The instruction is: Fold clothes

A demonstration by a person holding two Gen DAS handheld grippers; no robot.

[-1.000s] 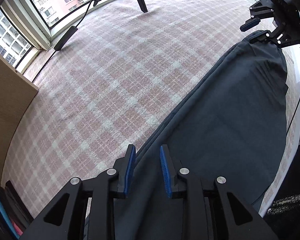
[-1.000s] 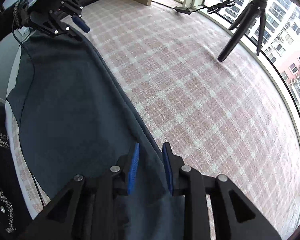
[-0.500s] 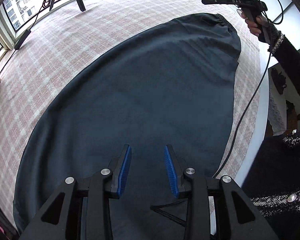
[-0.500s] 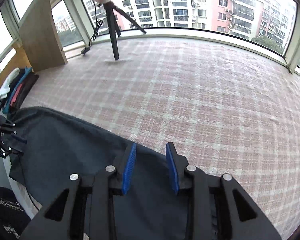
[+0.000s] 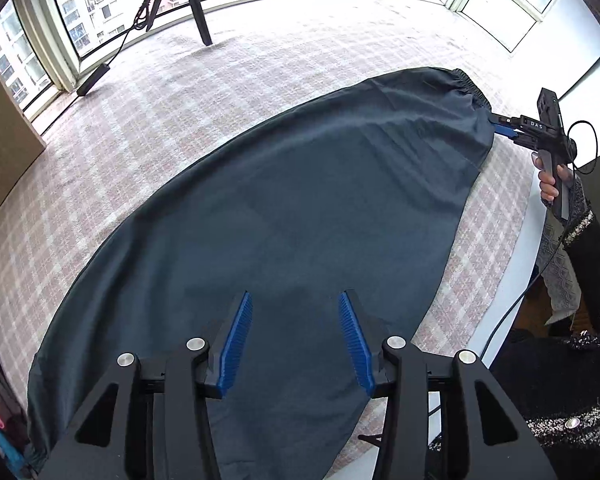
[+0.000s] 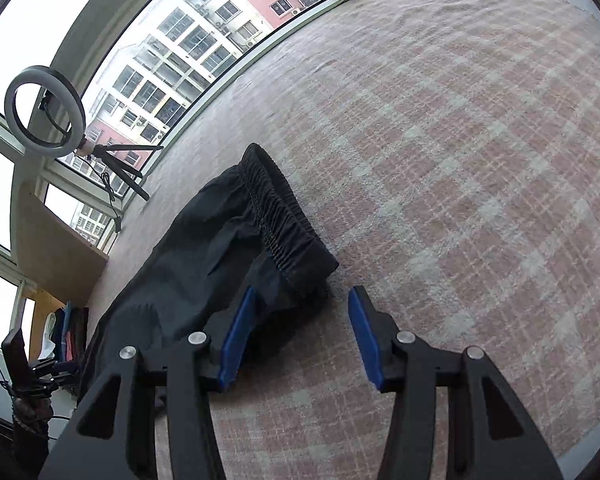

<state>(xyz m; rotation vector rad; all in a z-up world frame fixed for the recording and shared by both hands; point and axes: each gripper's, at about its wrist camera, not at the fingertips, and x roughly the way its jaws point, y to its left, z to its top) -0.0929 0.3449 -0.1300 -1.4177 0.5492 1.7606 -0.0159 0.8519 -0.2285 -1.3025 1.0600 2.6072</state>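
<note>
A dark blue-grey garment [image 5: 284,216] with a gathered elastic waistband [image 6: 284,224] lies flat and lengthwise on the pink plaid cloth. My left gripper [image 5: 296,340] is open and empty, hovering above the garment's near end. My right gripper [image 6: 298,336] is open at the waistband corner; its left pad is against the fabric, holding nothing. It also shows in the left wrist view [image 5: 504,128] at the garment's far right corner. My left gripper shows small in the right wrist view [image 6: 56,372].
A black tripod [image 5: 192,4] with a cable stands by the far windows; it carries a ring light [image 6: 44,112]. A wooden board [image 6: 52,240] leans at the left. Stacked clothes [image 6: 66,340] lie beyond the garment's far end. The table edge [image 5: 512,264] runs along the right.
Both grippers have opened wider and let go of the garment, which now lies spread flat. The right gripper has swung round to the waistband corner; the left has lifted back over the near end.
</note>
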